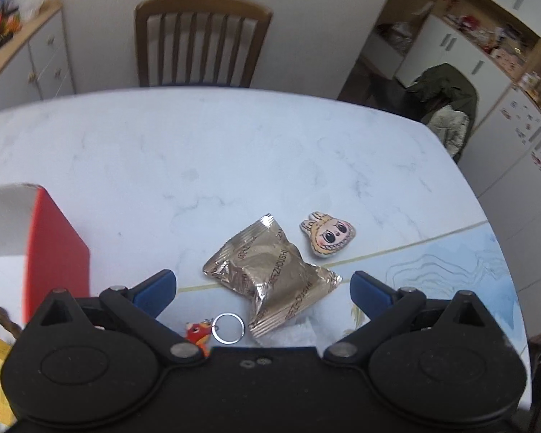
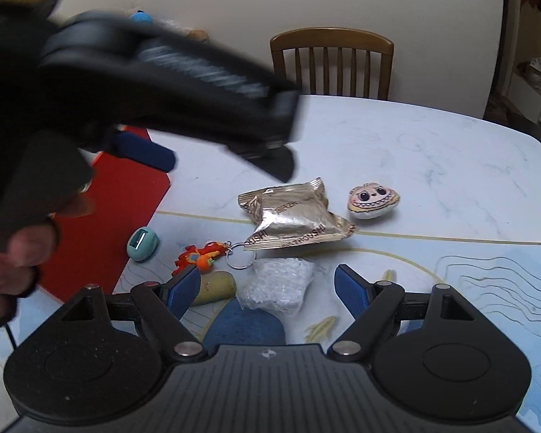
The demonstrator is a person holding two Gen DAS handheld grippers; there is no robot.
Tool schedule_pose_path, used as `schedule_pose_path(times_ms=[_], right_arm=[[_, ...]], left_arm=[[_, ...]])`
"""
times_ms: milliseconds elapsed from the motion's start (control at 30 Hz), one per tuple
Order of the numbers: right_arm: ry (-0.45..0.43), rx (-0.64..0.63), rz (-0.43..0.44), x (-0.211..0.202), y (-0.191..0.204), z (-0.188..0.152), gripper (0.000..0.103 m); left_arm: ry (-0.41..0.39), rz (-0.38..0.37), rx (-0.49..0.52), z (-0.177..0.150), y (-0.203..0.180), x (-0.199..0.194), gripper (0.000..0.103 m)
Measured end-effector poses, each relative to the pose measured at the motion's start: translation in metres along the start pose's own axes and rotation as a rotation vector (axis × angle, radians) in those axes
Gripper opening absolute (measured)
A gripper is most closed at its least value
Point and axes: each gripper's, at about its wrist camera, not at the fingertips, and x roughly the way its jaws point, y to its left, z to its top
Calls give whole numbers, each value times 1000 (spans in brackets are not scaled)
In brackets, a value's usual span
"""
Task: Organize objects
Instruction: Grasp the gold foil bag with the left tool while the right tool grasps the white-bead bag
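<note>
Between left tool (image 1: 263,285) blue tips: gold packet (image 1: 270,278), ungripped.

wooden chair (image 1: 202,41) behind marble table (image 1: 205,151), white cabinets (image 1: 43,61), green jacket (image 1: 447,90)

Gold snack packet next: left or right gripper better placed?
Probably left. The left gripper is open with the gold snack packet between its fingers. The right gripper is also open, but sits over the bubble-wrap bundle, with the packet farther ahead.
</note>
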Motion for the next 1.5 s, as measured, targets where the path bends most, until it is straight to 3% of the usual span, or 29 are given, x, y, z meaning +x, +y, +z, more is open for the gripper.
schedule_pose_path(times_ms=[200,300,467,700,867,1000,1067,1133,1233,1500], right_arm=[[-3,14,-5,13,-2,4,82],[10,20,-26,21,-6,5,79],[24,31,-4,28,-18,3,76],[52,25,22,37,-26,0,67],[68,36,32,42,-29,-2,59],[72,32,38,44,-28,-3,54],[74,33,42,45,-28,-4,52],[80,39,45,46,-29,-4,43],[78,47,45,45,-30,-6,38],[74,76,30,38,-32,-11,31]], left_arm=[[100,-23,-126,13,6,35,102],[112,-6,-128,16,5,48,102],[165,-49,-155,20,9,66,102],[190,-40,-121,19,5,84,101],[186,-23,-83,17,1,91,92],[183,-25,-59,15,0,93,75],[174,-26,-45,14,-1,91,74],[164,-28,-32,13,-2,90,68],[142,-24,-18,10,-2,87,61],[91,4,43,4,-9,75,54]])
